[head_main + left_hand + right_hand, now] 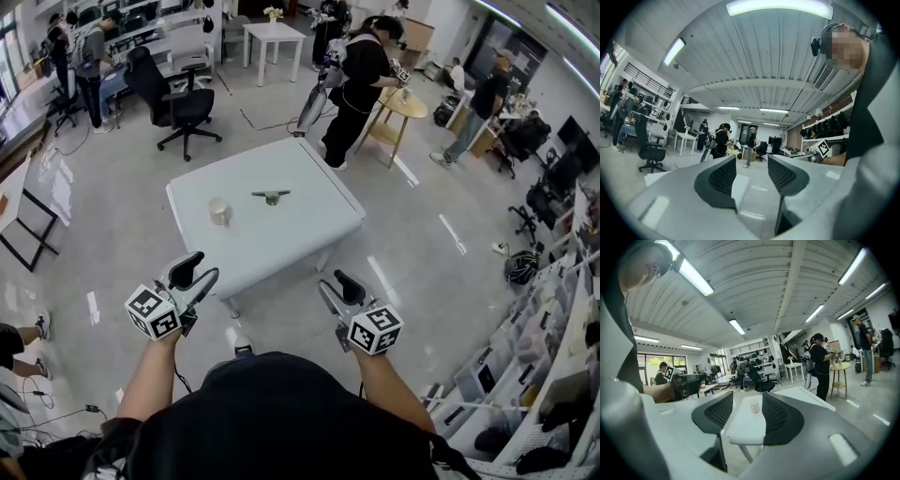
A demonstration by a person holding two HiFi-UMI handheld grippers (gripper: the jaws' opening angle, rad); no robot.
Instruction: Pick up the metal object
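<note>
Claws gape empty: left claw point(192, 272), right claw point(336, 286). We hold them ready for the metal object point(272, 196) on the desk point(281, 239).

Room bright, evenly lit. Light from long ceiling tubes point(779, 6), plus daylight through windows point(649, 363) at far left. Glossy floor point(412, 220) carries streaky glare. Shadows soft, faint under white table point(281, 236). Gripper views heavily fisheye, black vignette at corners. Left gripper point(751, 171) close to lens, soft-focused.
</note>
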